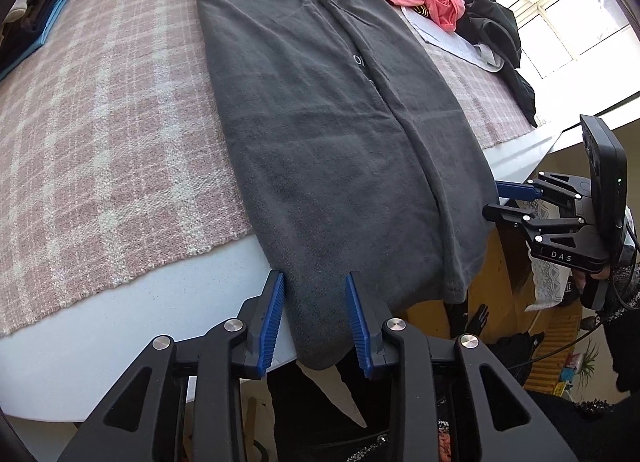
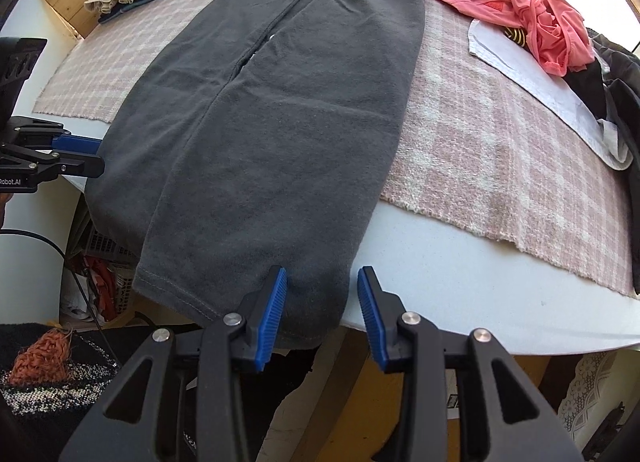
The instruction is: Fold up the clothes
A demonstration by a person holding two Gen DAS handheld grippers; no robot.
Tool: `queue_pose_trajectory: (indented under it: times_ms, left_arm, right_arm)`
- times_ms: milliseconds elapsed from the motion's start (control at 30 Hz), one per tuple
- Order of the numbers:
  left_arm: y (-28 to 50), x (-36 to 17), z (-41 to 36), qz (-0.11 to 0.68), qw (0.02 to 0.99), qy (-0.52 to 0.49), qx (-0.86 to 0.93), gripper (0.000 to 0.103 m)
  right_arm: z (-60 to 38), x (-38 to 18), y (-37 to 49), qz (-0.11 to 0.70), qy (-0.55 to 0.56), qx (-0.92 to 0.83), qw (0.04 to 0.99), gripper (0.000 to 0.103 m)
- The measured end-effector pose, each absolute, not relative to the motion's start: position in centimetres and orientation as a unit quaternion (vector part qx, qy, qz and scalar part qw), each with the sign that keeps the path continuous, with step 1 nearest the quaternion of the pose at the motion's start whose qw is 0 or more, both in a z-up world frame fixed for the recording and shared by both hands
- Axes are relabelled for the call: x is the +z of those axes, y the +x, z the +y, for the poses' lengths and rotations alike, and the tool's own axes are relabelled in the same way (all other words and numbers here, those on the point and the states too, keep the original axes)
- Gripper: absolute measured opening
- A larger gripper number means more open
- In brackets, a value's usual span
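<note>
Both jaws of the left gripper [image 1: 316, 322] and right gripper [image 2: 322, 316] stand apart, unclamped, with the gray garment's [image 1: 328, 134] hem corners between them, draped over the desk [image 2: 460, 282] edge.

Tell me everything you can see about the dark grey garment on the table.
The dark grey garment looks like soft knit, folded lengthwise with both side edges meeting along a centre seam. It lies flat on the pink checked cloth, its stitched hem hanging over the white table edge. The left gripper and right gripper straddle its hem corners, open.
</note>
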State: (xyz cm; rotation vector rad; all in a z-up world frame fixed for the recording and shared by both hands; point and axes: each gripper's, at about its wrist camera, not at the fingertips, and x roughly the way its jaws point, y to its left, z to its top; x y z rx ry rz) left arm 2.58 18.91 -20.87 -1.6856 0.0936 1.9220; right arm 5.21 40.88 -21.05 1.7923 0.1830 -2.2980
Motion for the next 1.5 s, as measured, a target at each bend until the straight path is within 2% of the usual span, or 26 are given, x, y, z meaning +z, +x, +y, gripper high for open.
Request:
queue_pose_trajectory:
  times_ms: [33,67,133,233,300,433,567,767,933,1033,1200,1300,1400,1500]
  left_arm:
    - [2.5,-21.0,18.9,0.038,0.287,-0.631,0.72,0.005]
    - [2.4,-21.1,18.8,0.038,0.288,-0.632,0.719,0.004]
    - [2.2,-21.2,18.5,0.029,0.296,-0.634,0.714,0.004]
    - [2.0,-21.5,18.1,0.015,0.313,-0.637,0.705,0.003]
    - [1.7,-21.8,17.7,-0.01,0.324,-0.642,0.695,0.003]
    - [0.5,-22.1,15.4,-0.109,0.346,-0.653,0.664,0.003]
    - [-0.2,-21.4,13.8,-0.173,0.359,-0.649,0.648,0.003]
    - [-3.4,-18.7,14.4,-0.21,0.376,-0.623,0.652,0.003]
    - [-9.9,-17.8,15.5,-0.212,0.356,-0.598,0.686,0.003]
    - [-13.9,-19.0,15.5,-0.23,0.331,-0.606,0.686,0.003]
    - [-19.3,-23.2,14.3,-0.24,0.243,-0.657,0.672,0.005]
    - [-19.1,-21.6,13.3,-0.248,0.249,-0.632,0.691,0.006]
    - [-17.2,-18.6,13.6,-0.204,0.282,-0.604,0.717,0.006]
    - [-14.8,-17.5,16.4,-0.101,0.309,-0.608,0.725,0.006]
  right_arm:
    - [40.8,-21.0,5.2,0.064,0.608,-0.783,0.113,0.036]
    - [40.7,-21.0,5.3,0.065,0.607,-0.784,0.116,0.035]
    - [40.8,-20.9,5.2,0.057,0.606,-0.783,0.127,0.02]
    - [40.9,-20.7,5.2,0.043,0.605,-0.782,0.144,0.009]
    - [41.7,-20.8,4.8,0.006,0.614,-0.776,0.147,0.007]
    - [45.6,-21.3,4.3,-0.15,0.629,-0.747,0.154,0.006]
    - [47.7,-20.6,4.3,-0.257,0.612,-0.73,0.163,0.006]
    - [47.5,-17.1,1.6,-0.317,0.569,-0.735,0.188,0.005]
    - [48.4,-16.3,-5.9,-0.334,0.556,-0.734,0.202,0.005]
    - [49.9,-17.0,-10.8,-0.349,0.559,-0.725,0.199,0.006]
    - [52.1,-21.4,-17.4,-0.304,0.654,-0.678,0.145,0.016]
    - [53.4,-21.5,-18.6,-0.287,0.668,-0.675,0.125,0.022]
    - [53.0,-18.6,-17.8,-0.224,0.636,-0.721,0.159,0.025]
    - [49.8,-17.3,-16.4,-0.111,0.636,-0.731,0.221,0.025]
